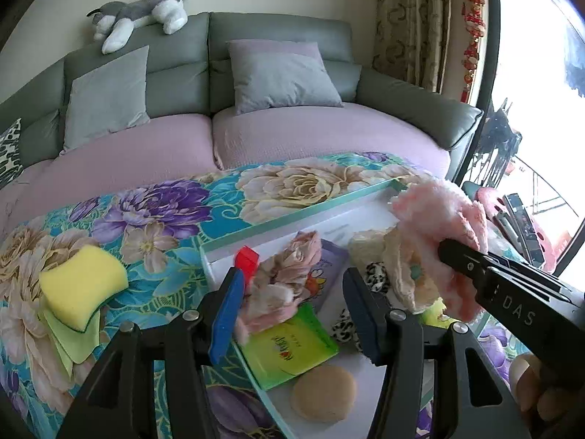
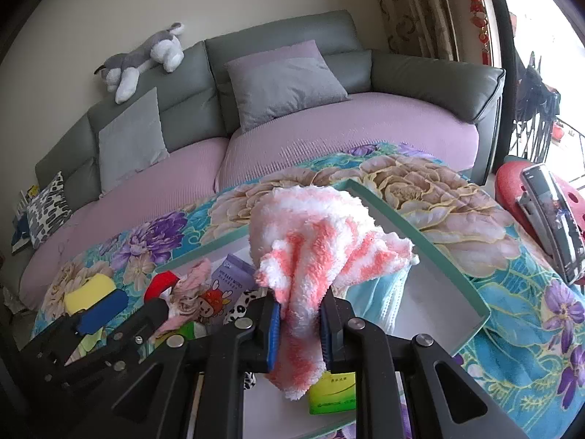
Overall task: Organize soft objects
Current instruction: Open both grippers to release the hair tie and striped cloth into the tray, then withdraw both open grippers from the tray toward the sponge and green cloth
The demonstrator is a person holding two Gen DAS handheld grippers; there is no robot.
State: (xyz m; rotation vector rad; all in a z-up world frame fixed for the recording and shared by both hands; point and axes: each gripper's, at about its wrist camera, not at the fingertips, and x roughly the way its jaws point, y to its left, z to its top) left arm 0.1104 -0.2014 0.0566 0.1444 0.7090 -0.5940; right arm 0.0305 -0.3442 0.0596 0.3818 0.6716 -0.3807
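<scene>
My right gripper (image 2: 299, 323) is shut on a fluffy pink-and-white striped cloth (image 2: 310, 241) and holds it above a white box with a teal rim (image 2: 438, 256). The cloth also shows in the left wrist view (image 1: 442, 219), with the right gripper (image 1: 475, 267) at the right. My left gripper (image 1: 296, 311) is open over the box (image 1: 292, 219), above a crumpled pink fabric (image 1: 281, 281) and a green packet (image 1: 289, 347). A yellow sponge (image 1: 82, 281) lies on green cloths at the left on the floral cover.
The box also holds a purple packet (image 1: 329, 263), leopard-print fabric (image 1: 376, 274), a cream cloth (image 1: 398, 263) and a round beige pad (image 1: 323, 391). A blue mask (image 2: 380, 300) lies in it. A grey sofa (image 1: 278, 36) stands behind. A phone on a red stool (image 2: 552, 219) is at the right.
</scene>
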